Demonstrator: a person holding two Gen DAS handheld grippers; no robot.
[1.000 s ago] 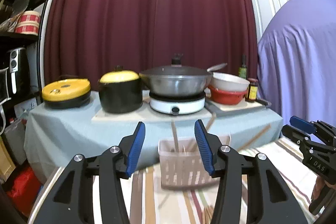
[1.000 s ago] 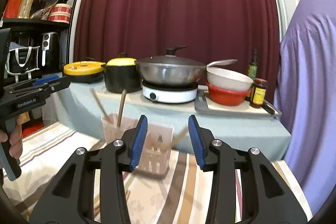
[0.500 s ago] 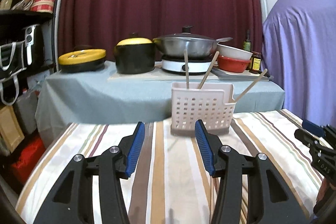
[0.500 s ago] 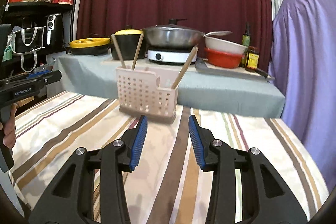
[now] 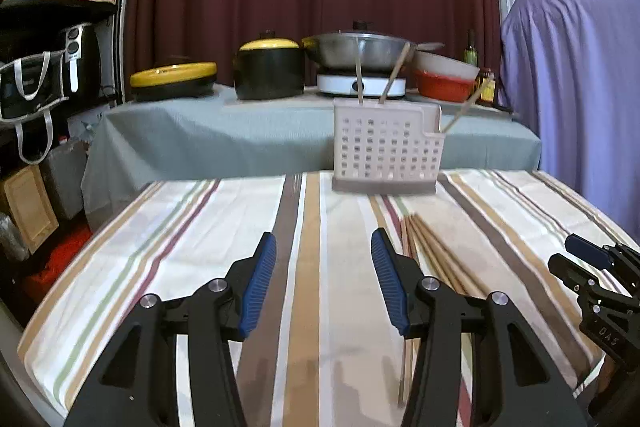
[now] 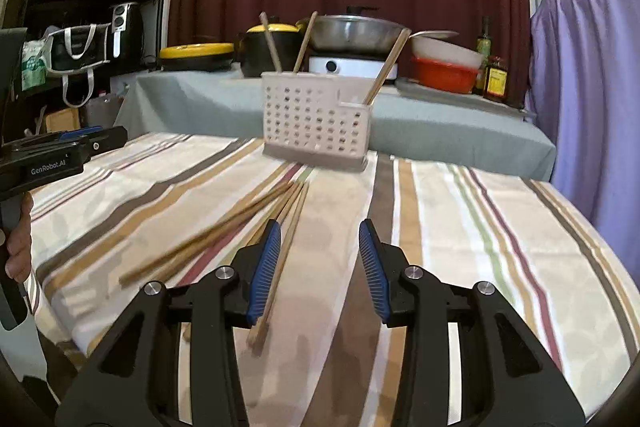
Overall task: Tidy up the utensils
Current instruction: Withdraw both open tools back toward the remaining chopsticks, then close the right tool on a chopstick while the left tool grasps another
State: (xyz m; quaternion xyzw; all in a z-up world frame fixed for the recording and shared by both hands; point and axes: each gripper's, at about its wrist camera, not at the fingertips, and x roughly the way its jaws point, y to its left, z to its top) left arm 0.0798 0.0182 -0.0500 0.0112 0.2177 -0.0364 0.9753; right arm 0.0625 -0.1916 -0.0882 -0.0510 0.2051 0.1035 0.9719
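A white perforated utensil holder (image 5: 387,151) stands at the far side of the striped tablecloth, with three wooden chopsticks (image 5: 394,71) sticking up out of it; it also shows in the right wrist view (image 6: 316,123). Several loose wooden chopsticks (image 6: 224,227) lie on the cloth in front of it, seen in the left wrist view (image 5: 436,251) too. My left gripper (image 5: 323,251) is open and empty above the cloth, left of the loose chopsticks. My right gripper (image 6: 318,239) is open and empty, its left finger beside one chopstick.
Behind the table, a grey-covered counter (image 5: 240,131) carries a black pot with yellow lid (image 5: 269,69), a wok on a burner (image 5: 362,61), bowls and bottles. A dark shelf (image 6: 88,27) stands at left, a purple-draped shape (image 5: 572,67) at right.
Both grippers have pulled back and lowered toward the near table; the holder now looks farther away and the loose chopsticks have come into view. Both stay open.
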